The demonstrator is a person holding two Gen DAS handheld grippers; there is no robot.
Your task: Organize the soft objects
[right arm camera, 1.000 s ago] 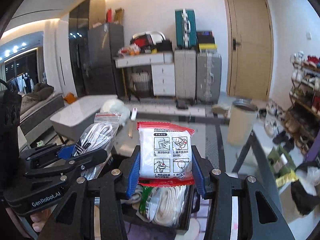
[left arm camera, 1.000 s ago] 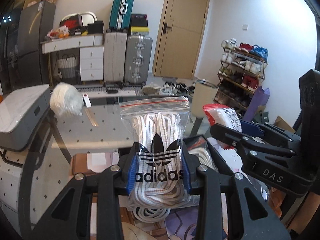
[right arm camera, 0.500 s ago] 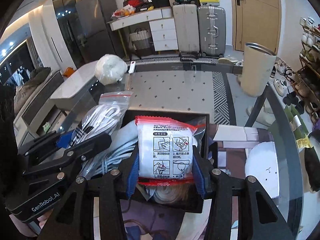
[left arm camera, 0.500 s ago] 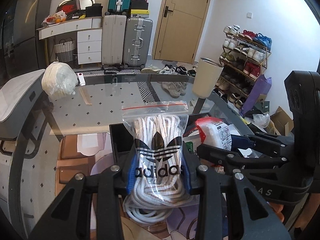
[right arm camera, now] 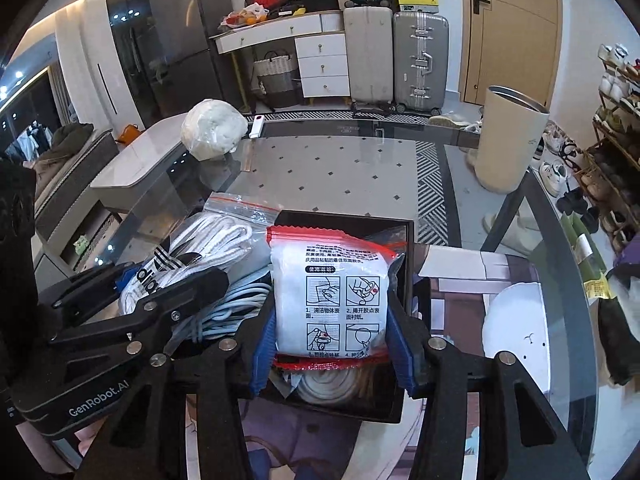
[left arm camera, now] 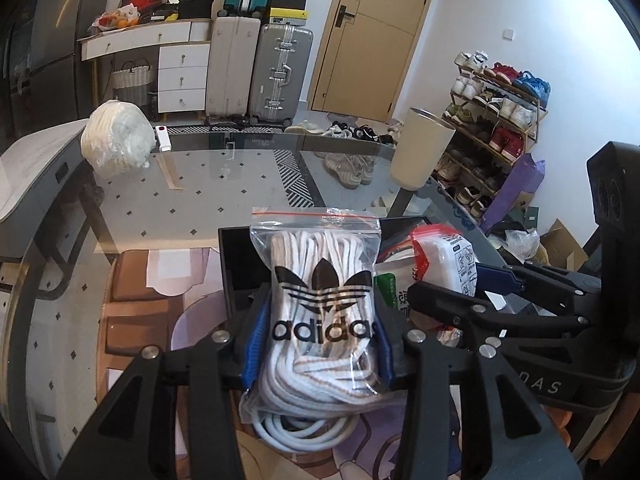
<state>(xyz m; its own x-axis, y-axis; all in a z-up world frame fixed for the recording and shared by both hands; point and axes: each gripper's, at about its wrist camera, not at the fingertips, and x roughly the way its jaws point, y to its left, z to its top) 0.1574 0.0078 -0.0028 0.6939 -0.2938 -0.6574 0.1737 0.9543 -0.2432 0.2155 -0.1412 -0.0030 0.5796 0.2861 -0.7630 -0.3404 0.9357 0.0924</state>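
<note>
**Two bagged soft goods over the black box**

Left: left gripper (left arm camera: 320,344), jaws just eased wider, blue pads still flanking the zip bag of white laces (left arm camera: 320,304), which stands upright, long axis vertical, its lower end over the box's left part. Centre: black box (right arm camera: 404,248) on the glass worktop (right arm camera: 340,168), directly beneath both loads. Right: right gripper (right arm camera: 332,344), jaws likewise just loosened, bracketing the upright red-edged packet (right arm camera: 332,296) above the box's coiled contents. Release looks under way; whether pads still press, cannot tell.

cream cylindrical bin (left arm camera: 422,148) beside glass table (left arm camera: 224,184) | grey hard-shell suitcase (right arm camera: 420,60) by tan wooden door (right arm camera: 516,28) | shoe rack (left arm camera: 496,108) at wall
</note>
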